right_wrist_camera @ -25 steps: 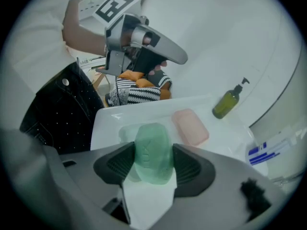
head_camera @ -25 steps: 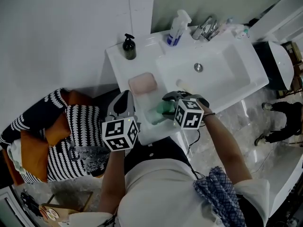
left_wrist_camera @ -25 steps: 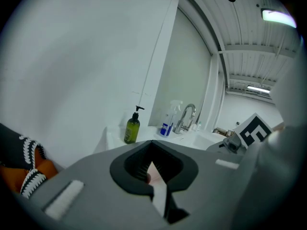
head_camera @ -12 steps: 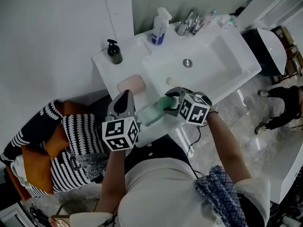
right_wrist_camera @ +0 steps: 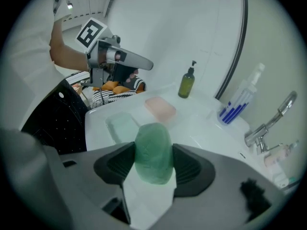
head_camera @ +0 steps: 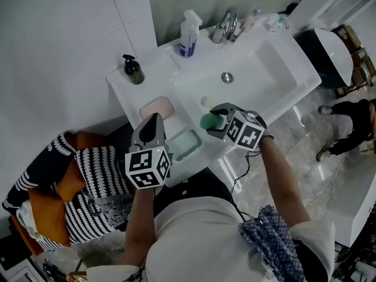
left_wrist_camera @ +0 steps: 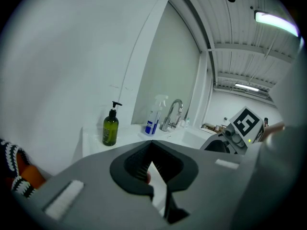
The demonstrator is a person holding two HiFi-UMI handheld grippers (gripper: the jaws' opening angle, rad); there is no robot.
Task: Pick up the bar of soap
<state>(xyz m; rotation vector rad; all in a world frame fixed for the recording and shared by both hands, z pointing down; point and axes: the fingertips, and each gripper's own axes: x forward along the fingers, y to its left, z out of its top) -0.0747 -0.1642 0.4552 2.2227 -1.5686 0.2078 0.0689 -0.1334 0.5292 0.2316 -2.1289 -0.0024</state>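
A green bar of soap (head_camera: 207,122) hangs in the air over the front rim of the white sink (head_camera: 276,93), with my right gripper (head_camera: 212,123) shut on it. In the right gripper view the soap (right_wrist_camera: 153,150) stands upright between the two dark pads (right_wrist_camera: 188,166). Below and to the left lies its pale green soap dish (head_camera: 185,144), with nothing in it. My left gripper (head_camera: 154,122) hovers left of the dish near the counter's front edge. Its jaws meet at the tip with nothing between them (left_wrist_camera: 152,150).
A pink soap dish (head_camera: 157,108) lies behind the green one. A dark pump bottle (head_camera: 133,69), a spray bottle (head_camera: 188,35) and the faucet (head_camera: 225,25) stand along the back. A pale bar (head_camera: 207,101) rests at the basin's edge. A striped cloth heap (head_camera: 88,187) lies on the floor at left.
My right gripper has lifted the green soap off its dish and carried it up and right toward the basin. The left gripper has stayed about where it was.
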